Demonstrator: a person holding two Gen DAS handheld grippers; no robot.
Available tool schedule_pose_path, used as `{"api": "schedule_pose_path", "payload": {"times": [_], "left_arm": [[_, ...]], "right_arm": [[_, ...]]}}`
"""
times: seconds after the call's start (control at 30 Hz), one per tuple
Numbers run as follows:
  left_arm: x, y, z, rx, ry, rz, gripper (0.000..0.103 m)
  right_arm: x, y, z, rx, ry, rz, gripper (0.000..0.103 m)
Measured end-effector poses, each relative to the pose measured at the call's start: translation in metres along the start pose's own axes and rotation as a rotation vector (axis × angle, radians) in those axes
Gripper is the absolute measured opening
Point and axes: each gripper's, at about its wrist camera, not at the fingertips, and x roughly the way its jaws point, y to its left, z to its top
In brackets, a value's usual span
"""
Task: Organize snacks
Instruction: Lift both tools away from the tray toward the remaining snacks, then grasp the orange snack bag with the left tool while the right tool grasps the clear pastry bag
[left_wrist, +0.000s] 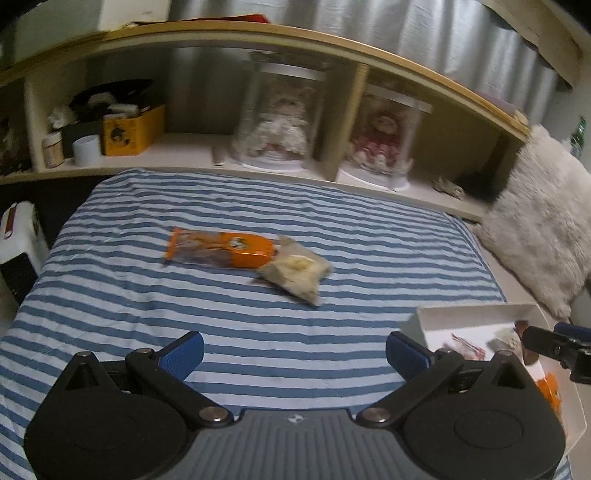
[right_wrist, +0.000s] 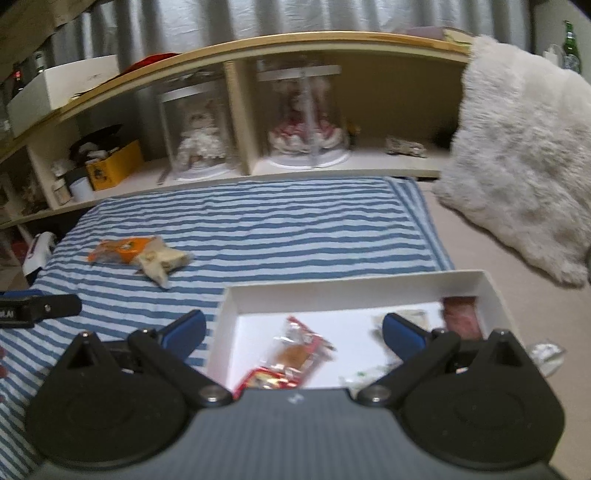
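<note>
Striped cloth (left_wrist: 258, 325): blue and white, spread flat; bears the loose snacks and the box's left part.
Orange pack (left_wrist: 221, 248): lies flat mid-cloth, long side across the left wrist view.
Beige pack (left_wrist: 295, 271): touching the orange pack's right end, partly overlapping it.
White box (right_wrist: 354, 291): open-topped, at the cloth's right edge; holds a red-and-clear wrapper (right_wrist: 295, 345), a dark red pack (right_wrist: 460, 314) in its far right corner, and other wrappers too blurred to tell.
Left gripper (left_wrist: 294, 353): jaws spread wide, nothing between them; above bare cloth, near side of the two packs.
Right gripper (right_wrist: 294, 330): jaws spread wide, holding nothing; over the box's near part.
Shelf (left_wrist: 184, 147): behind the cloth; two dolls under clear covers, a yellow tin (left_wrist: 131, 129).
Fur cushion (right_wrist: 517, 147): right of cloth.
</note>
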Motion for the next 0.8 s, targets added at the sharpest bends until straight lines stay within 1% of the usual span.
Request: {"api": "schedule_pose_path", "payload": {"times": [0.17,0.33,0.5,0.67,0.8], "left_arm": [[0.003,0.021,0.001,-0.035,-0.013,0.016,0.103],[0.007,0.042,0.002,-0.055,-0.028,0.033,0.103],[0.017,0.063,0.008,-0.091,-0.042,0.043,0.103],[0.033,0.076,0.024,-0.108,-0.09,0.028,0.103],[0.053,0.085,0.045,-0.073,-0.117,0.007,0.103]], "right_arm": [[0.013,0.024,0.004,-0.01,-0.037,0.058,0.102],[0.031,0.054,0.007,-0.105,-0.071,0.125,0.102],[0.053,0.084,0.009,-0.185,-0.068,0.178,0.102],[0.081,0.103,0.016,-0.246,-0.072,0.194,0.102],[0.107,0.11,0.026,-0.269,-0.033,0.233,0.103]]}}
